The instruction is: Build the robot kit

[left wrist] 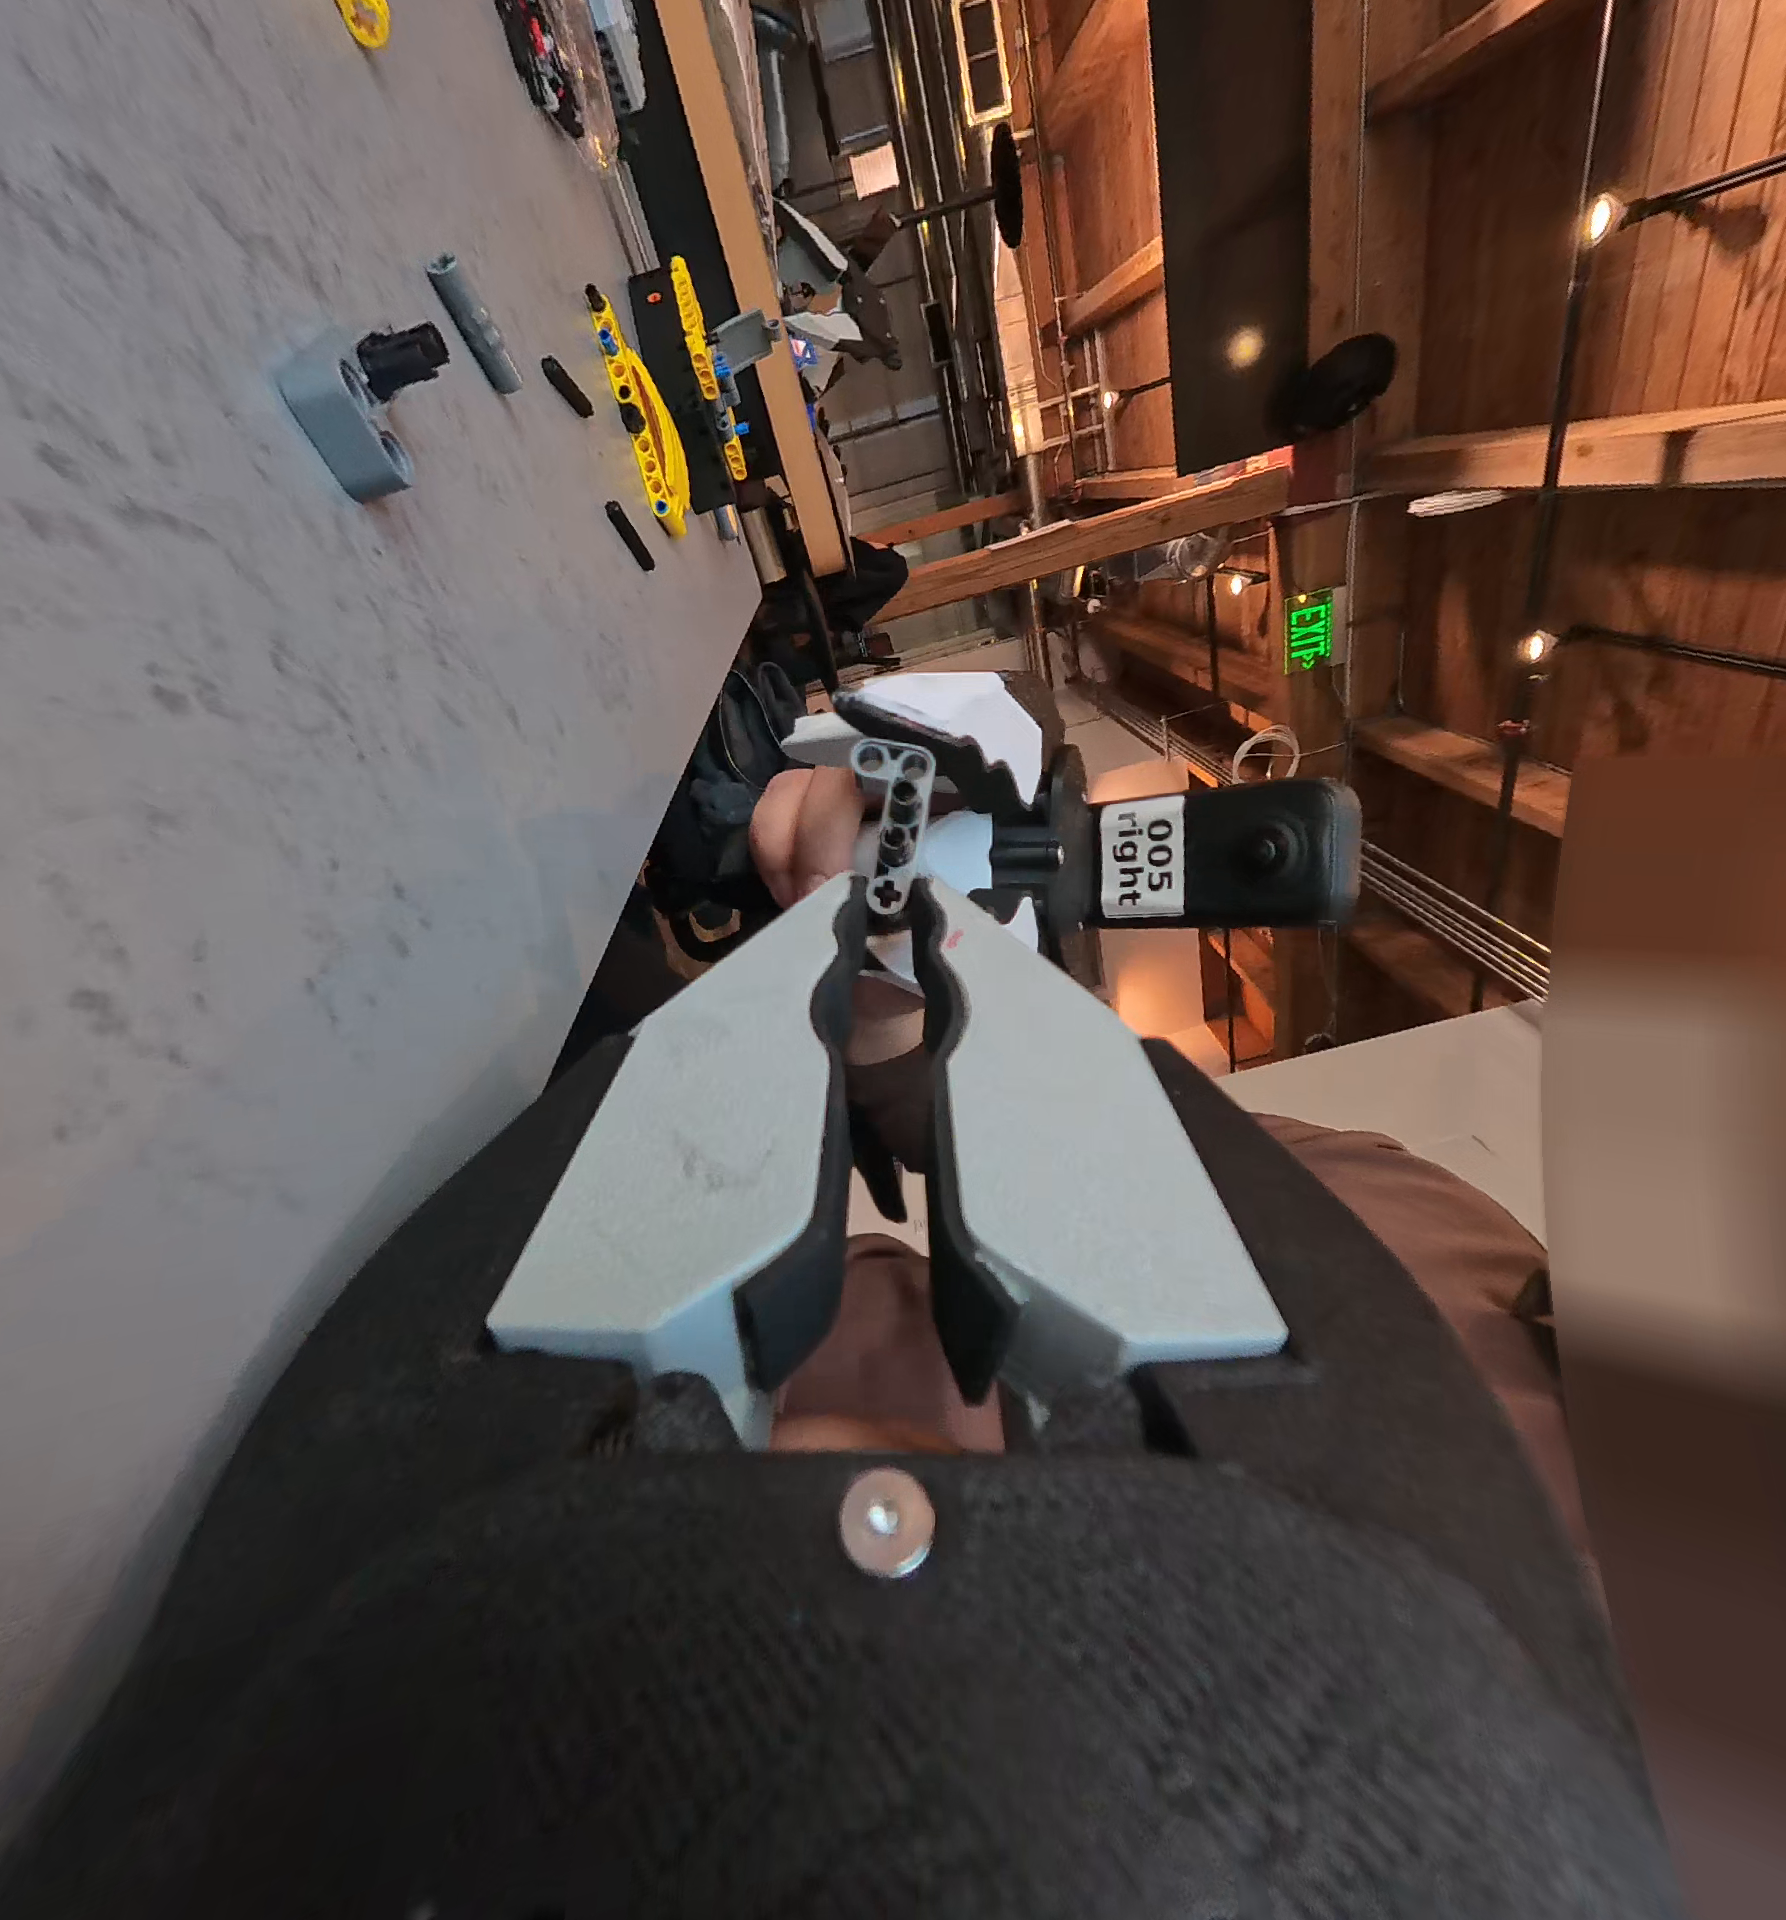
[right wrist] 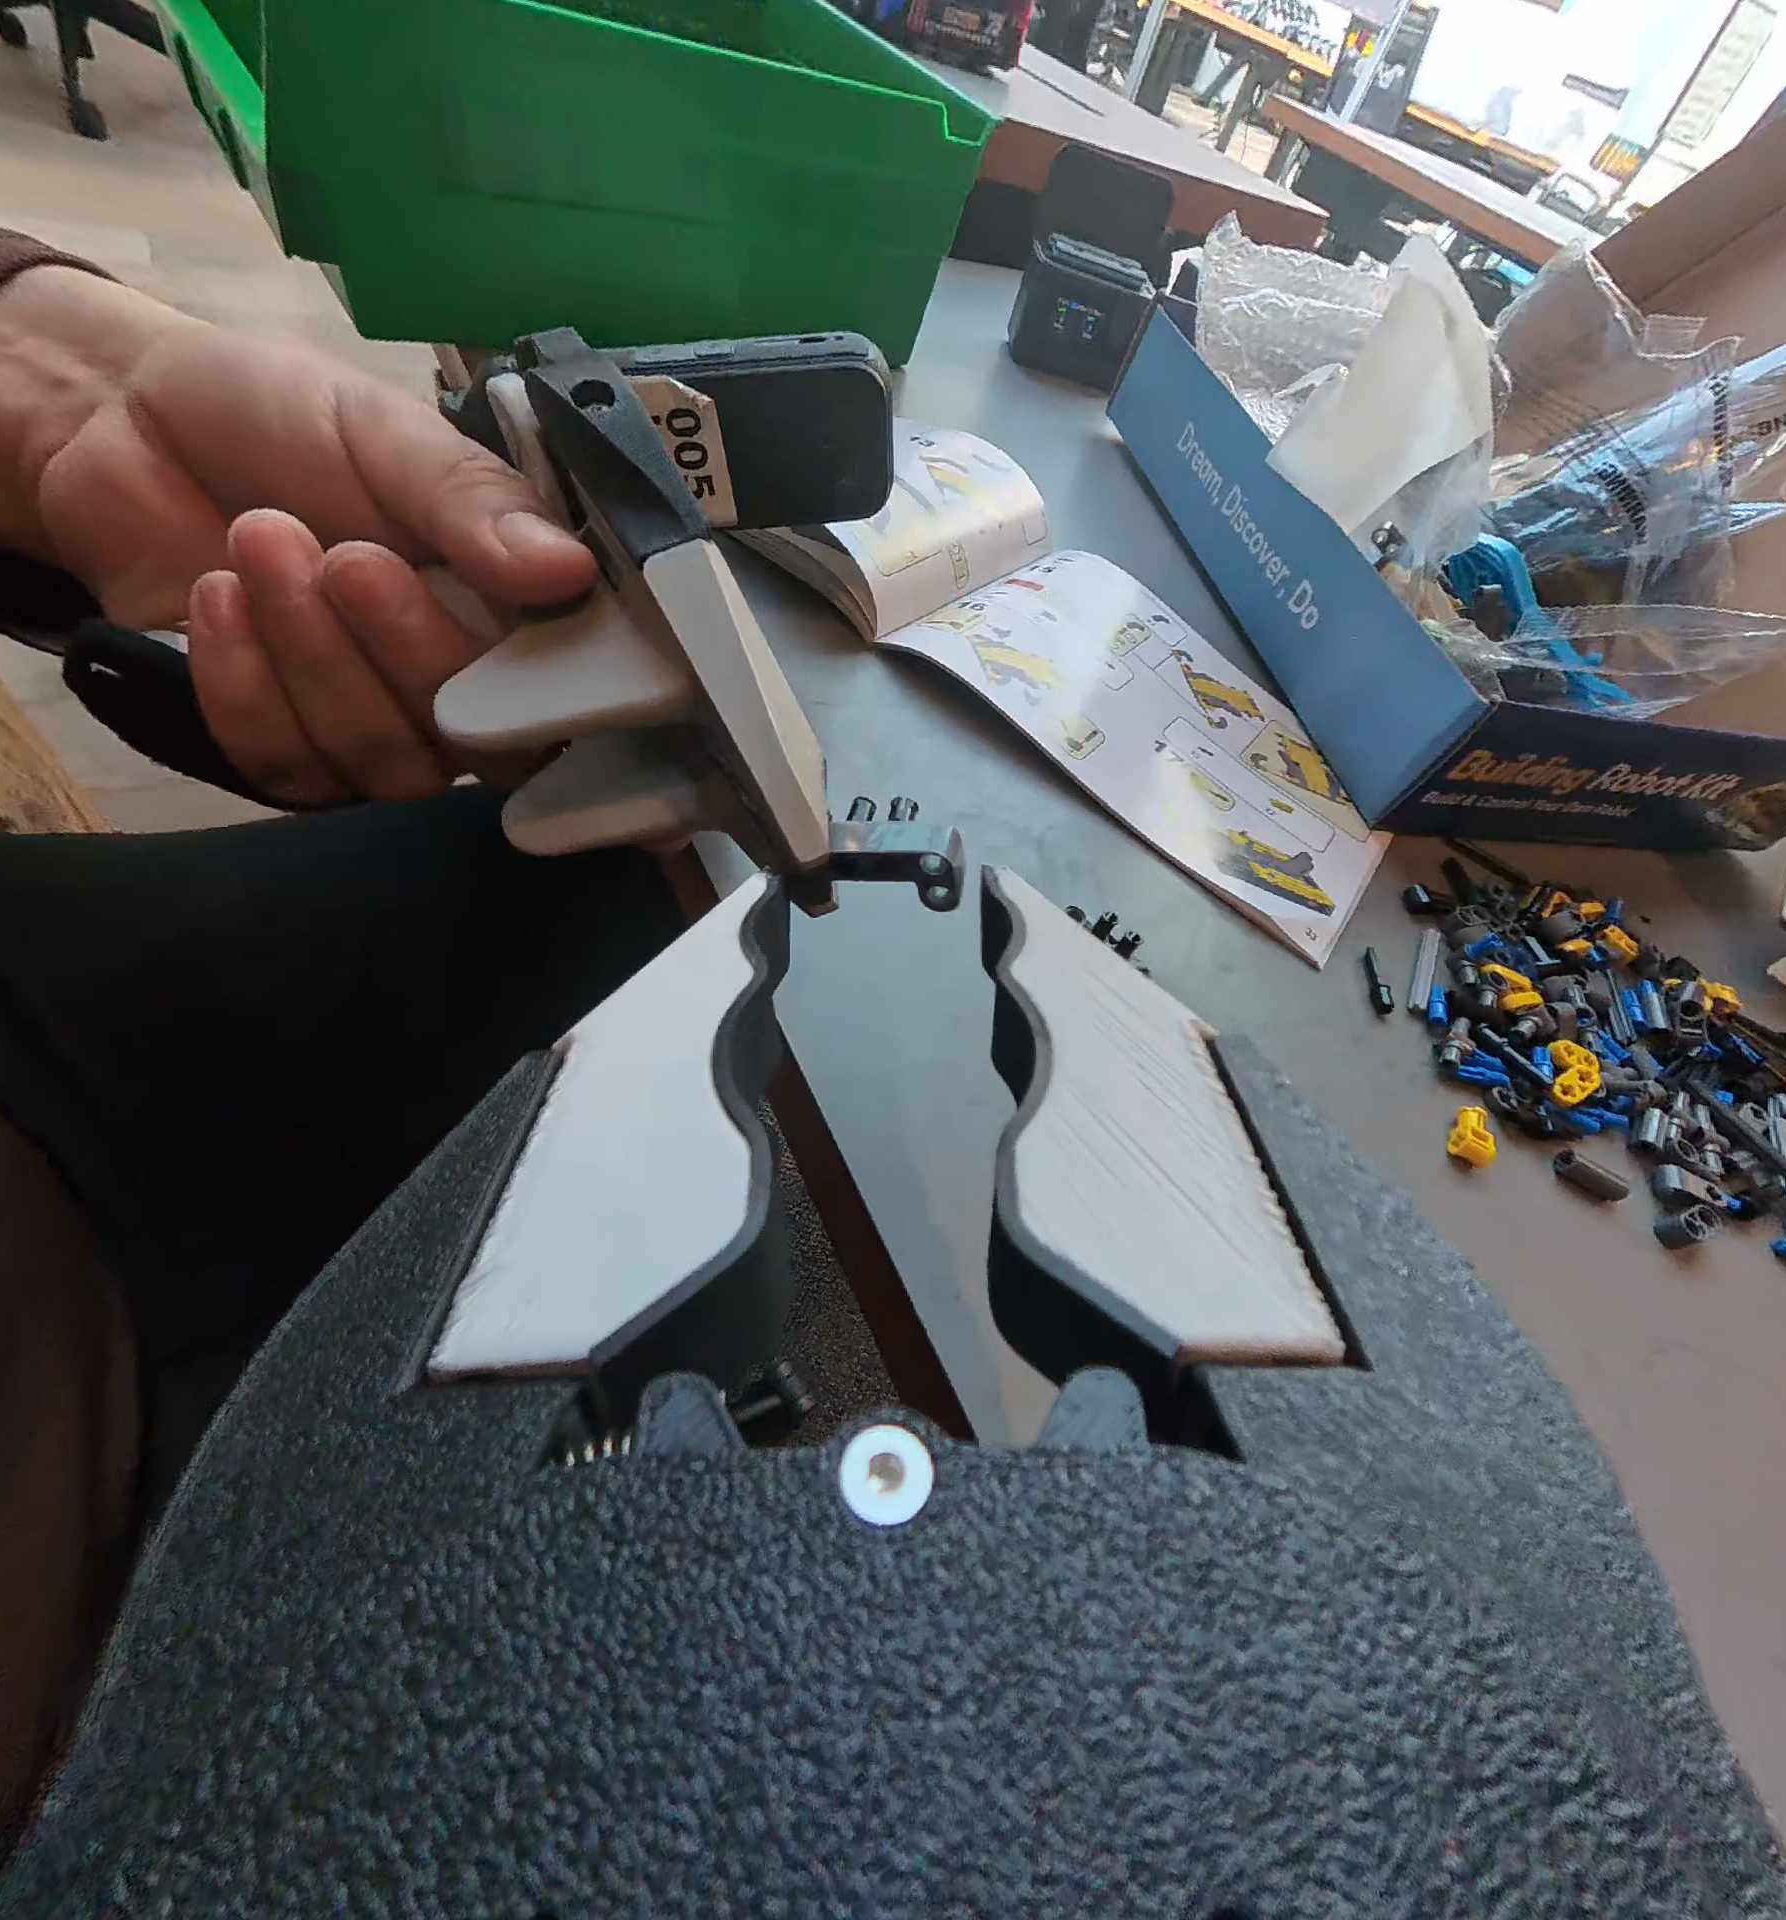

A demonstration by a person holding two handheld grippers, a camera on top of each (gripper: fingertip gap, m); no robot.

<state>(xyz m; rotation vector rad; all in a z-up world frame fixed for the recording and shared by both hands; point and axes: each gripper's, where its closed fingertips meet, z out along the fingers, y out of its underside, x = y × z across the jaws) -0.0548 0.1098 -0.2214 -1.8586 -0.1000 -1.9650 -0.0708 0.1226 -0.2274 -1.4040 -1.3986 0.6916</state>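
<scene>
My left gripper is shut on the end of a small grey beam that carries two black pins, held in the air off the table edge. In the right wrist view the same gripper is held by a hand, and the beam sticks out sideways with its pins pointing up. My right gripper is open and empty, with its jaws on either side of the beam's free end, not touching it. It also shows in the left wrist view, just beyond the beam.
On the grey table lie a grey bent beam with a black pin, a grey tube, yellow beams, an open instruction booklet, a blue box, a pile of small parts and plastic bags. A green bin stands behind. My two grippers' fingertips are within a few centimetres of each other.
</scene>
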